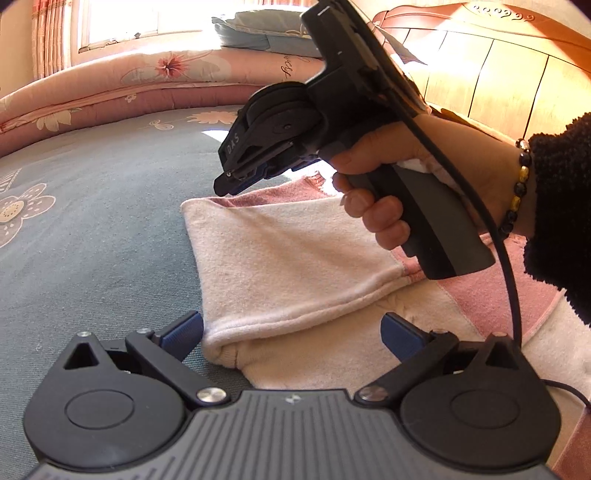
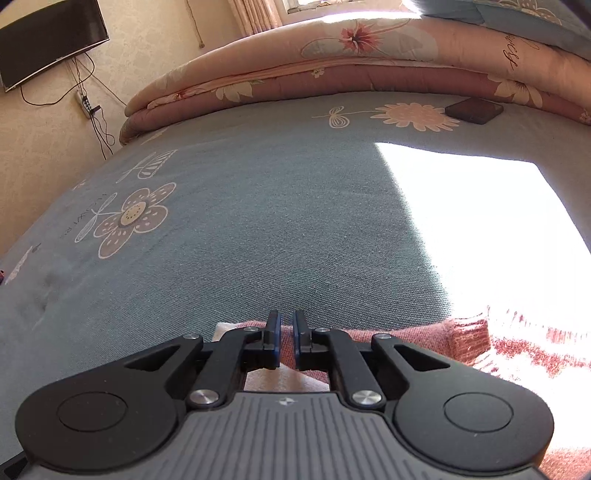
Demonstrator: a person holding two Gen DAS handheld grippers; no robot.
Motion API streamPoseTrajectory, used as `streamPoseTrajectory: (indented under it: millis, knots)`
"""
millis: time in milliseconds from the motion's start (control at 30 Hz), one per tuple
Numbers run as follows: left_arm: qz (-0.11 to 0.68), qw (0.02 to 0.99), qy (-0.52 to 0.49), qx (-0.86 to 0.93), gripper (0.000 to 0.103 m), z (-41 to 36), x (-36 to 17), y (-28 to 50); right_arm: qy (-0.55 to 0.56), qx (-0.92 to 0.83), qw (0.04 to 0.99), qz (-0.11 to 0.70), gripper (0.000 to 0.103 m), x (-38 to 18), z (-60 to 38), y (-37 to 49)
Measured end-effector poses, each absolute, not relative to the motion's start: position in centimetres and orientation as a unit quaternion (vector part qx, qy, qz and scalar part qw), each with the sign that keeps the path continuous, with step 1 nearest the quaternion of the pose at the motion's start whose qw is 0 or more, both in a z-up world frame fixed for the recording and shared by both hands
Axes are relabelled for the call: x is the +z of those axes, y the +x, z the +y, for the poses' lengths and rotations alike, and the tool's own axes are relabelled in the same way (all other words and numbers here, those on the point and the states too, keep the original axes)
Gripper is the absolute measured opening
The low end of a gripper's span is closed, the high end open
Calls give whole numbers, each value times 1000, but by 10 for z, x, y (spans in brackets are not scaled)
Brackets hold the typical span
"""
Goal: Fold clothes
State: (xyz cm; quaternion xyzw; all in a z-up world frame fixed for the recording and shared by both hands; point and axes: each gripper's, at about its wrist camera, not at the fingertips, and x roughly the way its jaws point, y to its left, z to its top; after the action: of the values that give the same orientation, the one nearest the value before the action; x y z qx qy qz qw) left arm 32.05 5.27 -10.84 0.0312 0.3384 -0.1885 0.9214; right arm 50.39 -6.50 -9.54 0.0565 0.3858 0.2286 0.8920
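A pink and cream garment (image 1: 288, 251) lies folded on the blue-grey bed sheet (image 1: 92, 221), cream inner side up. My left gripper (image 1: 293, 330) is open, its blue pads straddling the near folded edge without pressing on it. A hand with a beaded bracelet holds my right gripper (image 1: 231, 181) just above the garment's far corner. In the right wrist view that gripper (image 2: 287, 332) is shut to a narrow slit with nothing between the pads. The garment's pink knit edge (image 2: 406, 336) lies under and to the right of it.
A rolled floral quilt (image 2: 332, 55) and pillows (image 1: 258, 33) line the far side of the bed. The wooden headboard (image 1: 480, 74) stands at the right. A small dark flat object (image 2: 474, 110) lies on the sheet near the quilt. A wall-mounted screen (image 2: 48, 37) hangs at the left.
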Motion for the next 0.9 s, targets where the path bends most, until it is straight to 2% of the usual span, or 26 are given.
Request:
streamPoseTrajectory:
  millis: [200, 433, 667, 900]
  knots:
    - [328, 931, -8, -161, 102, 90, -95, 322, 39, 257, 888, 379, 10, -82, -62, 490]
    - [333, 933, -71, -115, 102, 126, -92, 328, 54, 260, 882, 390, 10, -101, -46, 499]
    - [334, 933, -65, -112, 102, 126, -93, 326, 96, 236, 892, 373, 11, -89, -69, 498]
    - [339, 932, -58, -112, 102, 123, -96, 328, 95, 218, 886, 398, 10, -112, -68, 506]
